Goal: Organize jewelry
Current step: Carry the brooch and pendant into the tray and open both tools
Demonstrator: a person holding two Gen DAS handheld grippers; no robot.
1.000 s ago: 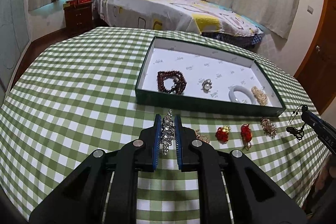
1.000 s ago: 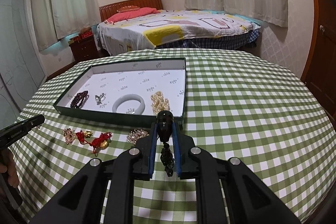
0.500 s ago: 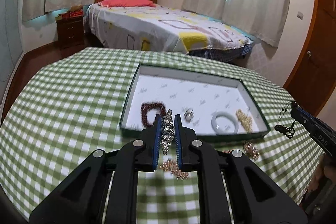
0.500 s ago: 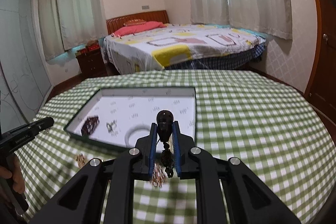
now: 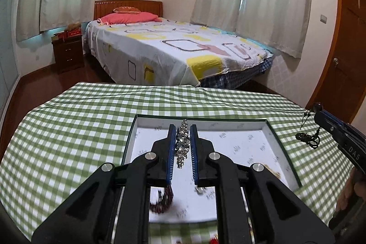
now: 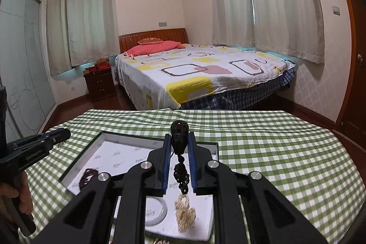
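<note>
Both claws hover above the green-walled tray (image 5: 283, 148) on the checked tabletop (image 5: 68, 129), each carrying a piece ready to set down. The left claw (image 5: 182, 148) is pinching a rhinestone piece (image 5: 182, 143) between its blue pads, held over the tray's left half, above a dark red bead bracelet (image 5: 163, 200) lying there. The right claw (image 6: 179, 159) grips a black bead pendant (image 6: 179, 132), its knotted cord dangling just above a gold chain (image 6: 185, 214) and beside a white bangle (image 6: 155, 212). The step in hand looks like placement; next, each claw likely should lower over bare lining, then release without tangling neighbours.
</note>
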